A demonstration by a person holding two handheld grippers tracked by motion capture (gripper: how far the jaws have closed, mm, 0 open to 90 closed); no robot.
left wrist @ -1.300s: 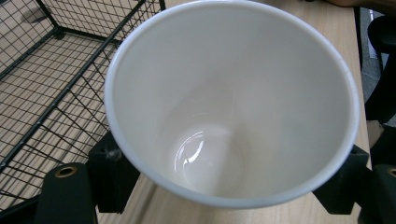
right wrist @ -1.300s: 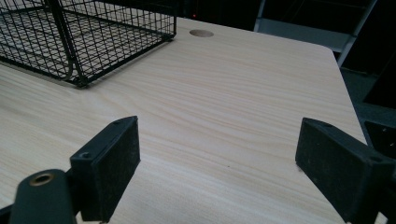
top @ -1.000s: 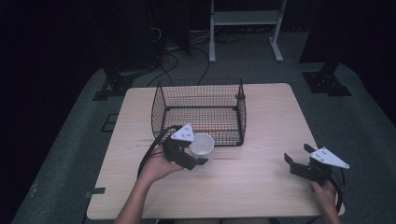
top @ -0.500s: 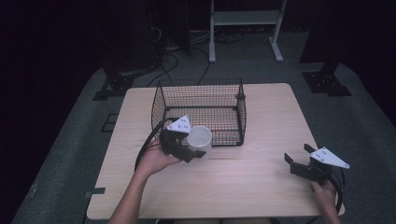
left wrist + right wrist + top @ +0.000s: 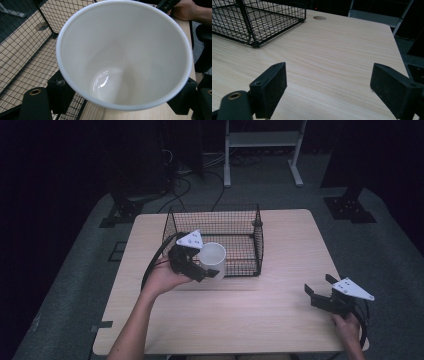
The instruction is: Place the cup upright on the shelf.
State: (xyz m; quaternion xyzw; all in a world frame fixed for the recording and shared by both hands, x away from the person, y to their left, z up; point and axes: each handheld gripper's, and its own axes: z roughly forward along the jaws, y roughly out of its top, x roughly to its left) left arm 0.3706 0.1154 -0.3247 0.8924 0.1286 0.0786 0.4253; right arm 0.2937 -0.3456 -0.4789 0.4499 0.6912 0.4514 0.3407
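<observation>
**Now: left gripper holds the cup at the basket**

Your left gripper [image 5: 202, 266] clamps a white cup [image 5: 212, 260] at the front wall of the wire basket [image 5: 235, 222]. Your right gripper [image 5: 320, 291] rests wide apart, holding nothing, near the table's [image 5: 260, 315] front right corner.

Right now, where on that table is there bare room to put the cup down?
Bare wood runs from the wire basket forward to the near table edge, between the two hands. The basket floor also looks bare. It is crowded only where the left gripper holds the white cup at the basket's front wall.
</observation>
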